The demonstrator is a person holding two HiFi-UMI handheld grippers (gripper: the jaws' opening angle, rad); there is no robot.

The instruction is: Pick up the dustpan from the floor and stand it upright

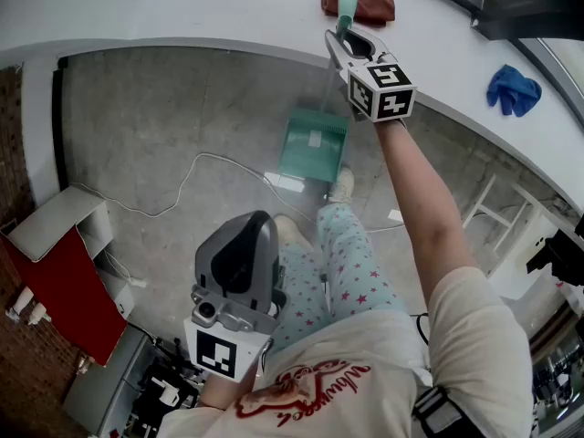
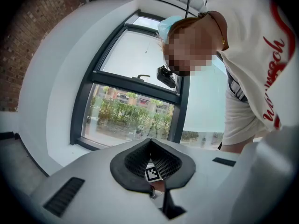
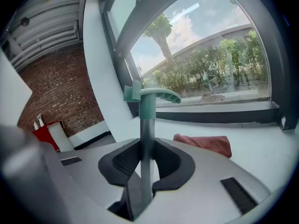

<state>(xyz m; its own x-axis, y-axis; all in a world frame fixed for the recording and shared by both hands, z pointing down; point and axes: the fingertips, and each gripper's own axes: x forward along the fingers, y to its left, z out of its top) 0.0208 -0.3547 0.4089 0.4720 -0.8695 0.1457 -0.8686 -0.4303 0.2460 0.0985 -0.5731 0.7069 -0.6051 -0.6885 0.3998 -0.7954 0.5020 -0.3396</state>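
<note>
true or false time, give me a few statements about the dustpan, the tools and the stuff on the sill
1. The right tool is shut on the handle of the dustpan. True.
2. The dustpan is red. False: it is green.
3. A reddish-brown cloth lies on the white sill. True.
4. The left tool holds a blue glove. False: it holds nothing; the blue glove lies on the sill.
</note>
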